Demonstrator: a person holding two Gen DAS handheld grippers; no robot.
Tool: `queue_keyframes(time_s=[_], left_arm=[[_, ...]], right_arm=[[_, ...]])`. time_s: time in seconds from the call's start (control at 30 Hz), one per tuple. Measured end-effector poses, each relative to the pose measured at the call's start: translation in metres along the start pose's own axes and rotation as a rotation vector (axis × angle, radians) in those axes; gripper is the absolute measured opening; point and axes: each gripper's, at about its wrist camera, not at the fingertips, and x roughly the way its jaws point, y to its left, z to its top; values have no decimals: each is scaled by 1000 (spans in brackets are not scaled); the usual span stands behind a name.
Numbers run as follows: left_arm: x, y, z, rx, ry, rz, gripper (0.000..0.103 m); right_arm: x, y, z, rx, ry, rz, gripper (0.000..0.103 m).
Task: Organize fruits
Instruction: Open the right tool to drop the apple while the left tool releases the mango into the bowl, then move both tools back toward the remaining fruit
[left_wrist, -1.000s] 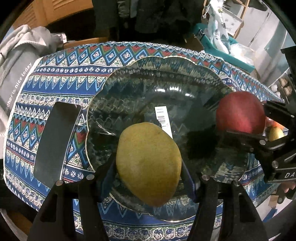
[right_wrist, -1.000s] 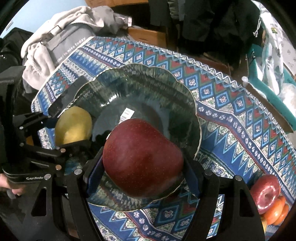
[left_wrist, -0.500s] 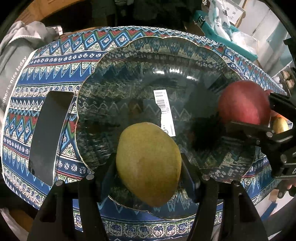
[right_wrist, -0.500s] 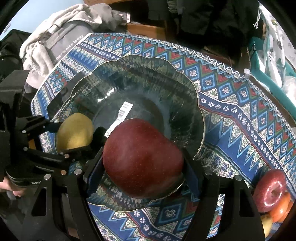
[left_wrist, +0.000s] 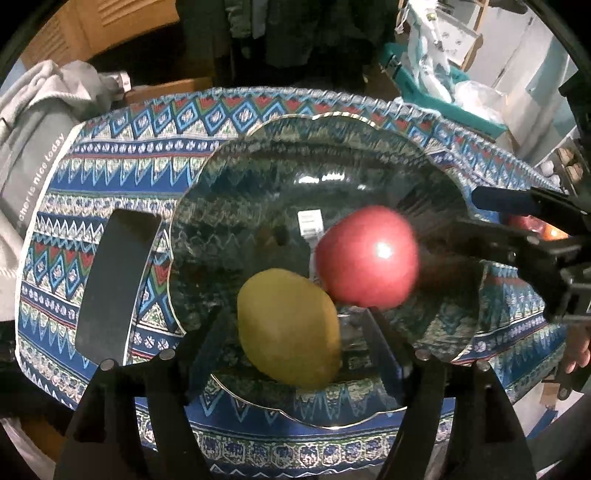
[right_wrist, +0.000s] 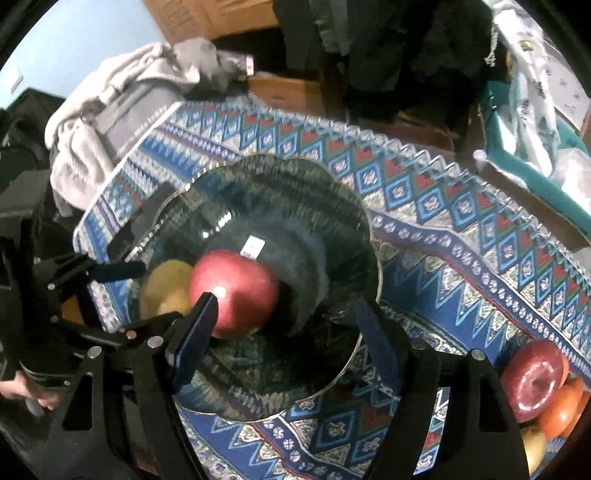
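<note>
A yellow mango (left_wrist: 288, 326) and a red apple (left_wrist: 367, 256) lie side by side in a dark glass bowl (left_wrist: 258, 162) on a patterned tablecloth. My left gripper (left_wrist: 291, 325) is open, its jaws standing wide on either side of the mango. My right gripper (right_wrist: 284, 317) is open and empty above the bowl's near rim (right_wrist: 354, 354), with the apple (right_wrist: 234, 293) just beyond its left finger and the mango (right_wrist: 166, 291) farther left. The right gripper also shows in the left wrist view (left_wrist: 517, 229).
A black phone (left_wrist: 114, 284) lies left of the bowl. A grey hoodie (left_wrist: 33, 155) hangs off the table's left edge. A second red apple (right_wrist: 533, 380) and orange fruits (right_wrist: 561, 406) sit at the table's right. Teal clutter (right_wrist: 524, 155) is behind.
Both grippers have opened. The mango and the apple dropped from the jaws into the bowl, and both grippers have drawn back a little from it.
</note>
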Motion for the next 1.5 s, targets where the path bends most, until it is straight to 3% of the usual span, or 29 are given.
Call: queue_keyframes(time_s=[0.57,0.93,1.0,1.5], left_arm=[[-31,-31,7,27,-78,-71,76],[-50,-68,13,80,-119,-110,82],[-52,-76,14,90,-120,-116,86],[-63,-136,17,190,-128,-137,87]], right_arm=[[-72,-14,-5,41,-116,-120,80],[-112,-41,-38,55,-142,-211,83],[-119,-47,-44,69,-149,-217,85],[-161,-108,-92,155,-148,-286,88]])
